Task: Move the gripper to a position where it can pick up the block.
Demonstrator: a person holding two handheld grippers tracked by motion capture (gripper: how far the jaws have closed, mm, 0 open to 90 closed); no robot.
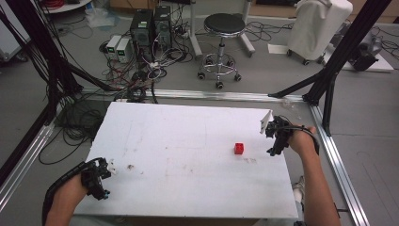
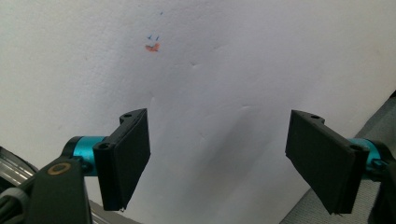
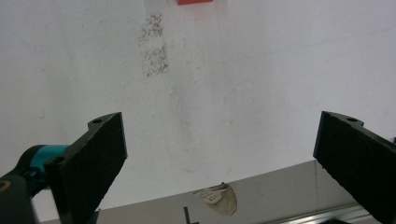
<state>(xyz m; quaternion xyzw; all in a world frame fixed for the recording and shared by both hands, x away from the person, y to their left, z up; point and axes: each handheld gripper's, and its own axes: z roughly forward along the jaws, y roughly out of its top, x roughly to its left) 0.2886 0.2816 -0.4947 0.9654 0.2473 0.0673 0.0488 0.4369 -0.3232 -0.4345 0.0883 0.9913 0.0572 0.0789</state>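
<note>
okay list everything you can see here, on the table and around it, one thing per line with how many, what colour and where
Table: one, white, centre, stained.
Brick: one, red, on the table's right half, near the right gripper.
Stool: one, black seat on chrome wheeled base, floor beyond the table.
Computer towers: two, black, floor at far left, amid cables.
Suitcase: one, white, floor at far right.
Frame struts: black, both sides of the table.
Left gripper: one, black fingers wide apart, table's near left corner.
Right gripper: one, black fingers wide apart, table's right edge.
</note>
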